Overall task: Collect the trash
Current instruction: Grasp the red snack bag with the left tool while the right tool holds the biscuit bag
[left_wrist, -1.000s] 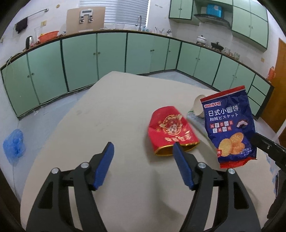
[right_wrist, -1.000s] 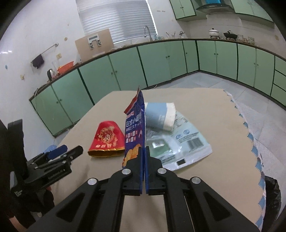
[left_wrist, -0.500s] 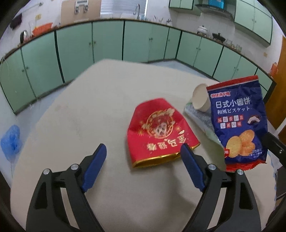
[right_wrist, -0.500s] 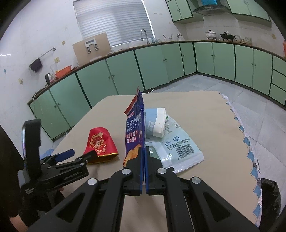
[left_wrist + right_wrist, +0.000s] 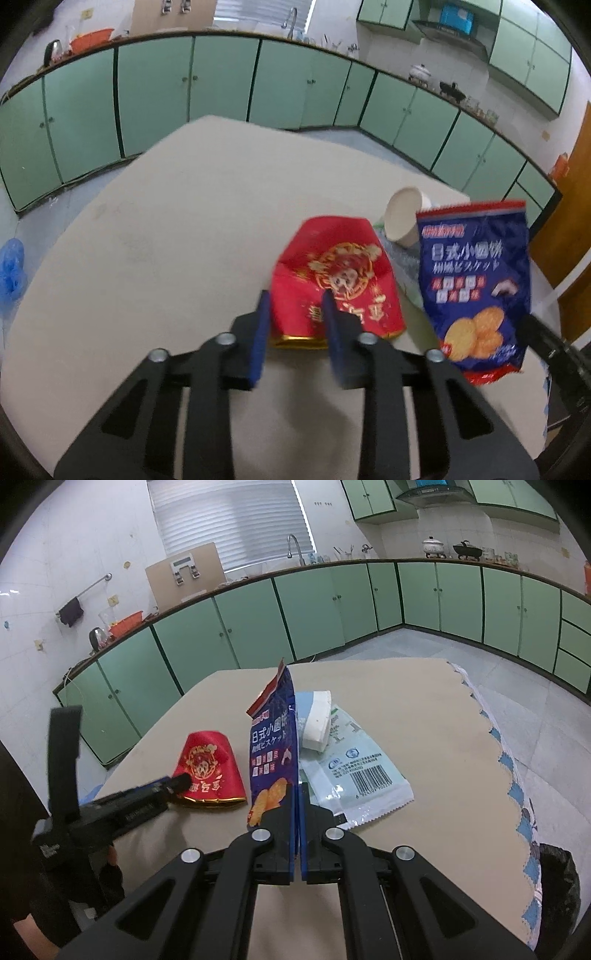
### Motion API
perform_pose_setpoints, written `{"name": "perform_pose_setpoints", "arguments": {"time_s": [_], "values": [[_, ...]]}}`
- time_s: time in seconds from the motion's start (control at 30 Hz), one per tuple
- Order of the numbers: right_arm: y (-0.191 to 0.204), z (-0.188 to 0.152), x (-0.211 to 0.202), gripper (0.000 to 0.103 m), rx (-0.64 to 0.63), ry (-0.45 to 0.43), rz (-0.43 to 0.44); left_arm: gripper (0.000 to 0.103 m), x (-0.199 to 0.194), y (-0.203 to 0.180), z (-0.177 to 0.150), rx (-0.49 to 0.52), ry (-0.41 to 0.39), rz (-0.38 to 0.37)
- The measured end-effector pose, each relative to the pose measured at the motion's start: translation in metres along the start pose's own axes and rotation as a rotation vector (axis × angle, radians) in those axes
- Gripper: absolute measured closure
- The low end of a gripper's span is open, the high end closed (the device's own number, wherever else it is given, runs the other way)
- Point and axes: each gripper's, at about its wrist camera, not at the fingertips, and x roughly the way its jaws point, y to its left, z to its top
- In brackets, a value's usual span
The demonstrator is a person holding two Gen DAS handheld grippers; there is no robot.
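Note:
A red foil packet (image 5: 332, 273) with a gold hem lies flat on the beige table (image 5: 166, 240). My left gripper (image 5: 295, 325) is closing on its near left corner: the left pad is against the packet's edge and the right pad rests on its printed face. In the right wrist view the left gripper's tip (image 5: 177, 781) sits on the red packet (image 5: 207, 768). My right gripper (image 5: 297, 801) is shut on the bottom edge of a dark blue biscuit bag (image 5: 273, 746) and holds it upright above the table. That blue bag (image 5: 476, 288) hangs to the right of the red packet.
A white paper cup (image 5: 316, 720) lies on its side on a pale blue-green wrapper (image 5: 354, 771) behind the blue bag. A black bin bag (image 5: 557, 878) hangs past the table's right edge. Green cabinets line the walls. A blue plastic bag (image 5: 11, 266) lies on the floor at left.
My left gripper moved forward and down to the red packet, and its wide jaws narrowed onto the packet's near corner. The right gripper still holds the blue bag.

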Motion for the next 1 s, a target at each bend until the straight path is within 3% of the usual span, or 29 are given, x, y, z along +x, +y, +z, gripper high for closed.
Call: {"name": "perform_pose_setpoints", "arguments": {"time_s": [0.2,0.33,0.5,0.57,0.73,1.0], "values": [[0.001,-0.004,0.003,0.101,-0.006,0.009,-0.001,0.083,-0.004,-0.009,-0.001,0.011,0.014,-0.074],[-0.001,-0.007,0.007,0.101,0.001,0.024,-0.008,0.064,0.004,-0.009,-0.006,-0.002,0.044,-0.105],[-0.007,-0.011,0.013,0.101,0.008,0.045,-0.007,0.060,0.011,-0.010,-0.009,-0.036,0.074,-0.170],[-0.006,-0.012,0.014,0.101,0.003,0.048,-0.007,0.063,0.014,-0.012,-0.010,-0.044,0.084,-0.183],[-0.004,-0.013,0.014,0.101,-0.002,0.049,-0.001,0.087,0.011,-0.009,-0.016,-0.069,0.077,-0.199],[-0.015,-0.007,-0.001,0.101,0.025,0.009,-0.004,0.096,-0.011,-0.014,-0.012,-0.047,0.005,-0.192]]}}
